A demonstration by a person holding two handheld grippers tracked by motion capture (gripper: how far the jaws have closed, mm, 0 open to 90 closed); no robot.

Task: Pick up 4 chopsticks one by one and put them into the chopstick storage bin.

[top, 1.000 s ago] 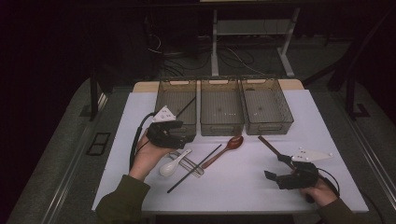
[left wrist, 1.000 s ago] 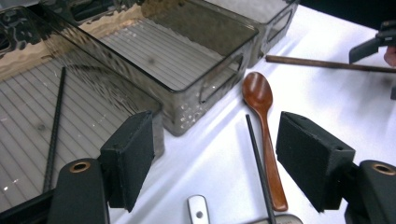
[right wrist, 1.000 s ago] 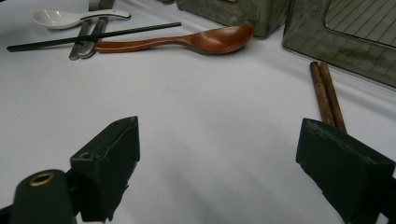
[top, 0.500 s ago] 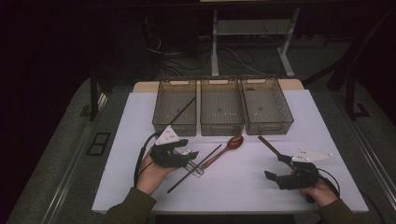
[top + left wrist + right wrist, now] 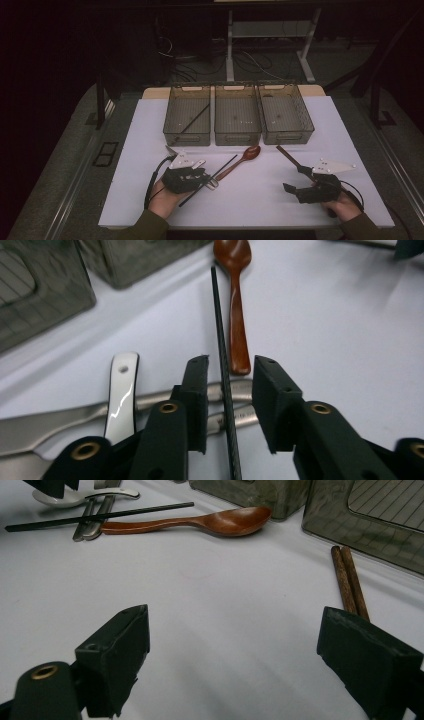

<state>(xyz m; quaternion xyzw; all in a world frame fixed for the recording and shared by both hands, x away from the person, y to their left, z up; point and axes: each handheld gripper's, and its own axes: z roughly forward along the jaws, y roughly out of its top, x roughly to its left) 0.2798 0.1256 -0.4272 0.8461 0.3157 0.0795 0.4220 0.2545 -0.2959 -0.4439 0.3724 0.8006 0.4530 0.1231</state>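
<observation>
Left hand-held gripper (image 5: pixel 225 405) low over black chopstick (image 5: pixel 221 365), near worktop's front-left corner. Jaws apart, just been closing, stick between them, pads not yet touching. Stick's long axis runs straight ahead along jaws, toward baskets (image 5: pixel 187 122). Right hand-held gripper (image 5: pixel 295 190) wide apart, empty, well away near front-right.

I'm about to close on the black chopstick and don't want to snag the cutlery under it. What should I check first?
1. Black chopstick between the left claw pads: ok; the claw has just been closing, pads not yet pressing.
2. Chopstick centred in the gap: not ok, nearer one pad.
3. Metal cutlery clear of the pads: not ok, it lies directly under them.
4. Wooden spoon outside the claw: ok.
5. Right claw out of the way: ok, open, empty.
6. Left tray free for another chopstick: ok.
</observation>
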